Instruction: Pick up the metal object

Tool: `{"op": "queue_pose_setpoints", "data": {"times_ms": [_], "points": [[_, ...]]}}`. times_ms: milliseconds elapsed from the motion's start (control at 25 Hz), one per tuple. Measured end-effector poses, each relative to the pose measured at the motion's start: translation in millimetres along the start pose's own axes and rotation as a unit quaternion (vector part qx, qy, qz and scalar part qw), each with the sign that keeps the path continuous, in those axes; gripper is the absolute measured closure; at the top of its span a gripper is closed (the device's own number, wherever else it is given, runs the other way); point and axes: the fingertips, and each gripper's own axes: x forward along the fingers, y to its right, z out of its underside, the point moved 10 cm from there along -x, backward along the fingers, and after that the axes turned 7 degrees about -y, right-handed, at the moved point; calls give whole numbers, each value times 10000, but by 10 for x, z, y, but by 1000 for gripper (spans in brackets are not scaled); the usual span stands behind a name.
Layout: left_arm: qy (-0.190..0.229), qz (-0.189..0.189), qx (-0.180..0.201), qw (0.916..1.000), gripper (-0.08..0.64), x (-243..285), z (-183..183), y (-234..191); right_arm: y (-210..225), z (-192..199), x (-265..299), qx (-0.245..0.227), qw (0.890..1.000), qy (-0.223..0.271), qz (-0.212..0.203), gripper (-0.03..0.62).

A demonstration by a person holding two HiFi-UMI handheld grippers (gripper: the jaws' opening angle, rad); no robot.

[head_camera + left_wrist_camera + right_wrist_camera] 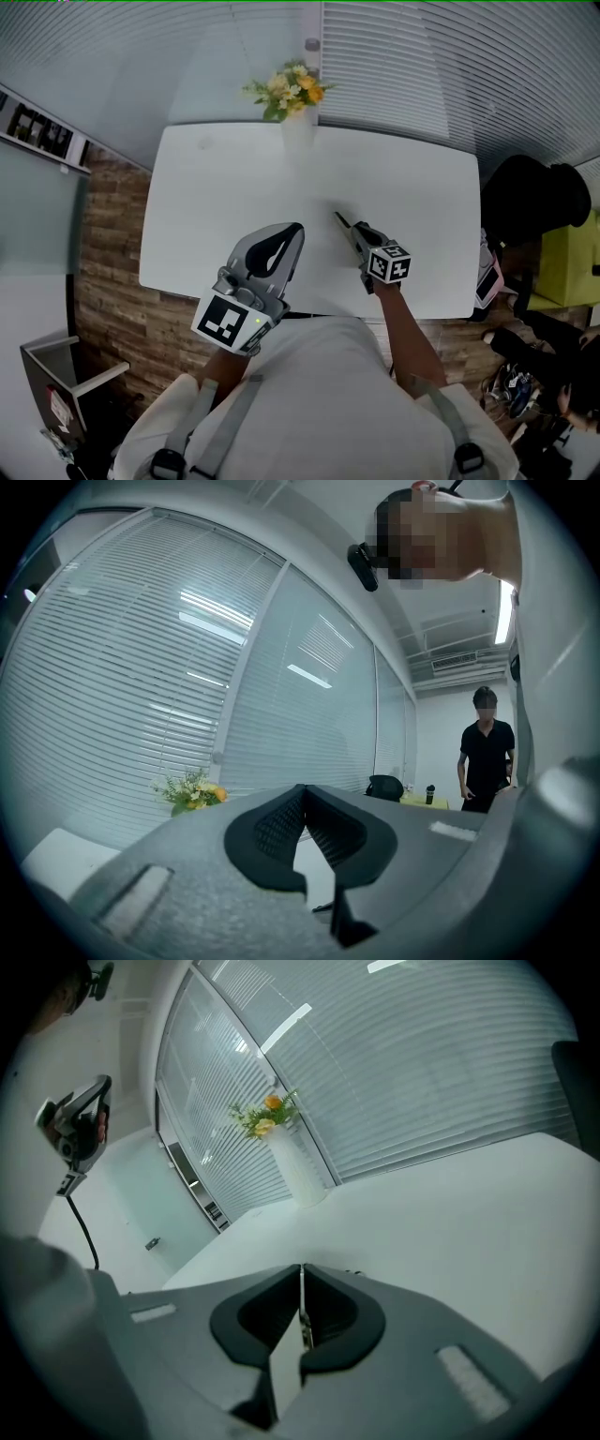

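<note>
White table, right fingers pinching metal object

Seemingly, right tool pinches metal object.

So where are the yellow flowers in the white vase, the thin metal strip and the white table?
yellow flowers in the white vase (291, 89): head view, blooms.
thin metal strip (302, 1307): right gripper view, its narrow edge.
white table (216, 187): head view, bare top.
</note>
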Motion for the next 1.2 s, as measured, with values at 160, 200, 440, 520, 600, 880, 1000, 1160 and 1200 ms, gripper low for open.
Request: {"op": "queue_pose_setpoints", "data": {"times_ms": [160, 200, 440, 520, 600, 880, 1000, 1160, 1200], "points": [[3, 16, -6, 10000, 557, 12, 4, 12, -43, -68, -82, -84, 9999, 103, 29, 584], [0, 23, -8, 10000, 557, 19, 6, 12, -57, -93, -104, -102, 9999, 135, 33, 584], [2, 68, -2, 10000, 557, 56, 10, 9, -186, -287, -257, -315, 9990, 326, 64, 584], [17, 83, 0, 10000, 557, 65, 6, 11, -235, -340, -320, -389, 9985, 380, 85, 584], [30, 91, -7, 10000, 557, 73, -4, 5, -293, -409, -385, -469, 9979, 433, 113, 584], [36, 104, -19, 9999, 557, 86, -4, -11, -586, -720, -674, -838, 9938, 709, 158, 583], [41, 105, -29, 9999, 557, 90, 4, -13, -719, -859, -813, -1006, 9914, 812, 197, 583], [46, 116, -46, 9999, 557, 106, 6, -14, -872, -1043, -999, -1154, 9884, 959, 221, 583], [48, 117, -50, 9999, 557, 113, 7, -18, -906, -1089, -1041, -1189, 9877, 993, 231, 583]]}}
